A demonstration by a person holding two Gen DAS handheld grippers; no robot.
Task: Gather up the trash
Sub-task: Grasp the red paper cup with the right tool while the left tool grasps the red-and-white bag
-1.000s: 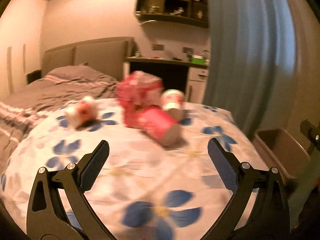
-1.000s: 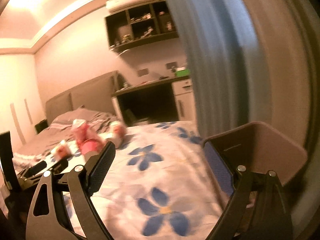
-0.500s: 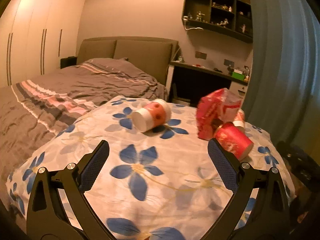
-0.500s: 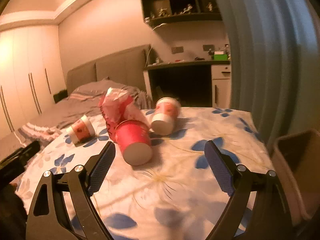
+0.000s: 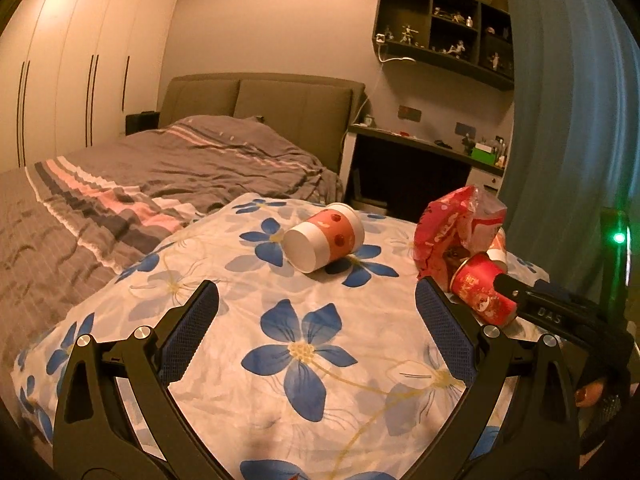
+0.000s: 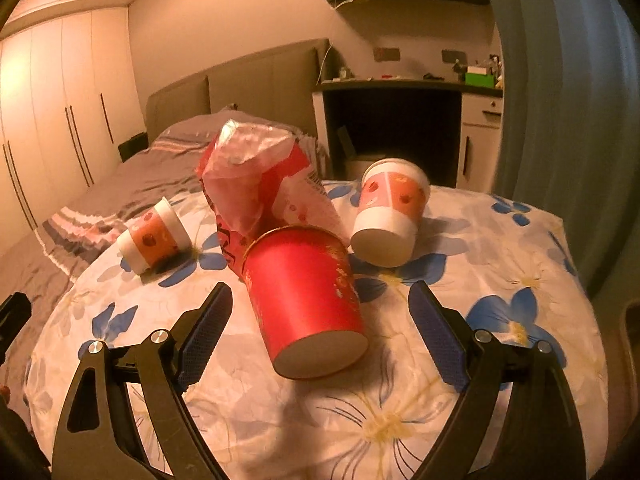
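Observation:
A red paper cup [image 6: 308,300] lies on its side on the flowered quilt [image 6: 500,280], base toward me. My right gripper [image 6: 320,292] straddles it; its jaws are closing, and the pads stand clear of the cup's sides. Behind the cup a crumpled red snack bag [image 6: 256,184] stands up. A white-and-orange cup [image 6: 390,216] lies to the right of the bag, and another one [image 6: 154,236] to its left. My left gripper [image 5: 314,292] hovers open over bare quilt, short of the nearer white-and-orange cup [image 5: 324,240]. In the left wrist view one right finger [image 5: 520,292] lies against the red cup [image 5: 480,292].
A grey striped duvet [image 5: 120,208] covers the bed to the left, with a padded headboard [image 5: 280,108] behind. A dark desk [image 6: 400,120] stands past the quilt. A blue curtain [image 6: 560,120] hangs on the right. A person's hand [image 5: 592,392] holds the right gripper.
The right gripper swung left, away from the brown bin, and came in on the red cup, which now lies between its jaws. The left view swung left to the bed, then steadied.

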